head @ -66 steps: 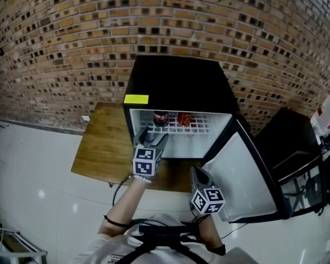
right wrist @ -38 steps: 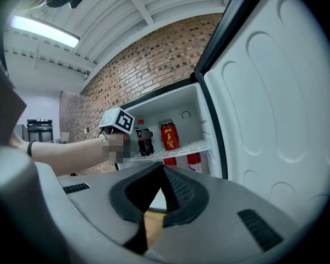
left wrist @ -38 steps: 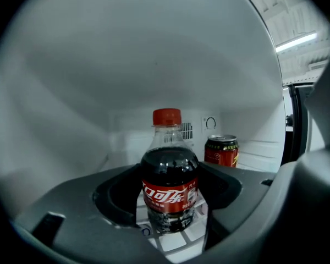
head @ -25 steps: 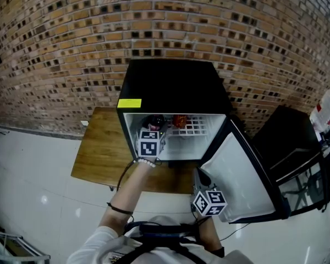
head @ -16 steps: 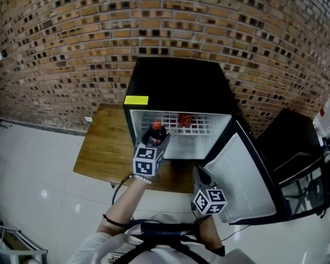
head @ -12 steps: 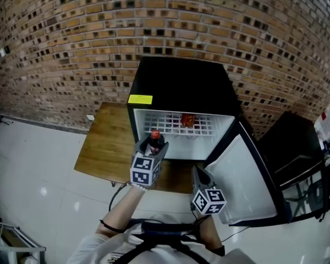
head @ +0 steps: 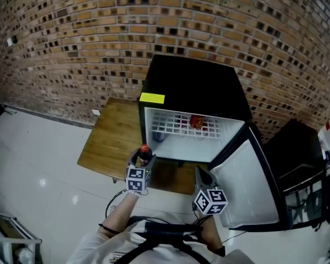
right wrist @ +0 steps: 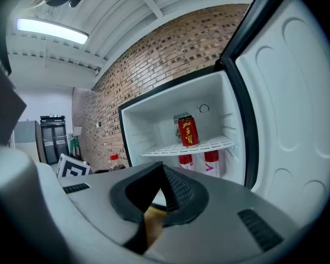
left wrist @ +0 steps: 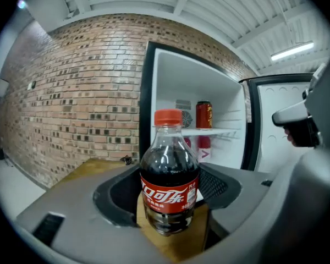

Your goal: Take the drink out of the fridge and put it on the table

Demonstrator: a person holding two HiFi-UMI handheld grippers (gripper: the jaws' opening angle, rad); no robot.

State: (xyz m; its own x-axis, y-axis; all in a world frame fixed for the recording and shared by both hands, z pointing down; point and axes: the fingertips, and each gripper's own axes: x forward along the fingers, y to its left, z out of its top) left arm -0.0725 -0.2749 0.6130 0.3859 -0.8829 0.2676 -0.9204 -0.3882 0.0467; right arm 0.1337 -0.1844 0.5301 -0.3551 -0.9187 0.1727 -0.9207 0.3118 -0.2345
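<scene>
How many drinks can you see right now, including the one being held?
4. A cola bottle in the left gripper; a red can on the fridge shelf; two red-topped drinks side by side beneath that shelf. Others may be hidden deeper inside.

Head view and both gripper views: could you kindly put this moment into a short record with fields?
left gripper: shut on cola bottle, held upright
right gripper: shut, empty
fridge: door open
red can: inside fridge, on wire shelf
cola bottle position: outside fridge, over wooden table
</scene>
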